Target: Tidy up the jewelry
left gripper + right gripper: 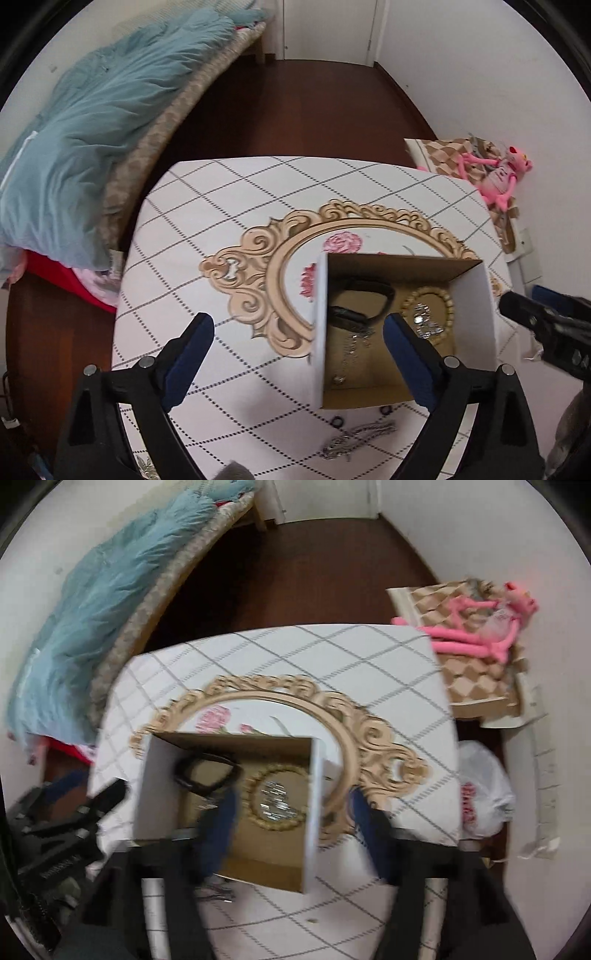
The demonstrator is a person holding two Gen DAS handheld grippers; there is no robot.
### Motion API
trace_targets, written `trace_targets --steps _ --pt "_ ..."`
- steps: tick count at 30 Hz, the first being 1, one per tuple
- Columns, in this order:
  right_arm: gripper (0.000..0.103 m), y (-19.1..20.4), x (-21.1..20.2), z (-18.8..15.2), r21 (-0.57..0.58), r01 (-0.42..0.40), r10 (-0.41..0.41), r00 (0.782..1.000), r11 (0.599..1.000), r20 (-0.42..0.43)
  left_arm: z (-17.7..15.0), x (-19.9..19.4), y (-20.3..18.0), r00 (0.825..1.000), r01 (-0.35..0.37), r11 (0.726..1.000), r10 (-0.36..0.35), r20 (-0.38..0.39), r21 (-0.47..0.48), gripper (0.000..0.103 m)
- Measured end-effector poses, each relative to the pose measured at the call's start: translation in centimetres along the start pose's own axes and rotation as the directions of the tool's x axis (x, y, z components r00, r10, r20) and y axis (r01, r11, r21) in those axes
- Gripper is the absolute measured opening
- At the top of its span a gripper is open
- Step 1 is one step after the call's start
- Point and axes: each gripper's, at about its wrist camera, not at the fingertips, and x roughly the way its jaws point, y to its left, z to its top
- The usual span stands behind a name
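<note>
A small cardboard box [485, 306], white outside and brown inside, stands open on the table [258, 192]. In it lie a black band [369, 295], a beige bead bracelet [448, 306], a silver piece [424, 321] and a thin chain [351, 347]. My left gripper [299, 343] is open and straddles the box's left wall, with one finger inside the box. The blurred right wrist view shows my right gripper [295, 823] open astride the right wall of the box [155, 786], above the bead bracelet [258, 816]. A silver chain [354, 439] and small black rings [338, 421] lie on the cloth in front of the box.
The table wears a white diamond-pattern cloth with a gold ornate oval. A bed with a teal duvet [92, 129] stands to the left. A pink plush toy [498, 177] lies on a checked cushion at the right, and a white plastic bag [484, 786] sits by the table's right edge.
</note>
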Motion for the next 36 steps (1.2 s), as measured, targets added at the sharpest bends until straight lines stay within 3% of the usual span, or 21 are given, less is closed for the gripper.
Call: trace_targets --steps 1,3,5,9,20,36 --pt "0.091 0.0 0.0 -0.3 -0.008 0.025 -0.025 1.000 1.000 0.008 -0.2 0.1 0.0 1.000 -0.013 1.000 0.013 0.001 0.003 0.102" --pt "0.092 0.2 0.2 -1.5 -0.018 0.109 -0.109 0.994 0.994 0.010 -1.0 0.2 -0.1 0.999 -0.034 0.999 0.034 0.004 0.012 0.103" --pt "0.101 0.2 0.5 -2.5 -0.013 0.135 -0.135 0.991 0.991 0.007 -1.5 0.2 -0.3 0.999 -0.044 0.999 0.044 0.007 0.023 0.103" --pt "0.102 0.6 0.6 -4.2 -0.013 0.182 -0.182 0.983 0.983 0.024 -2.6 0.0 -0.6 0.999 -0.050 0.998 0.050 0.004 0.028 0.103" --pt "0.102 1.6 -2.7 -7.1 0.012 0.192 -0.192 0.977 0.981 0.096 -4.6 -3.6 -0.7 0.997 -0.041 0.999 0.040 0.068 0.008 0.103" --pt "0.102 2.8 -14.1 -11.5 0.049 0.202 -0.207 0.928 0.978 0.310 -7.7 -13.9 -1.2 0.968 -0.017 1.000 0.011 0.250 0.020 0.103"
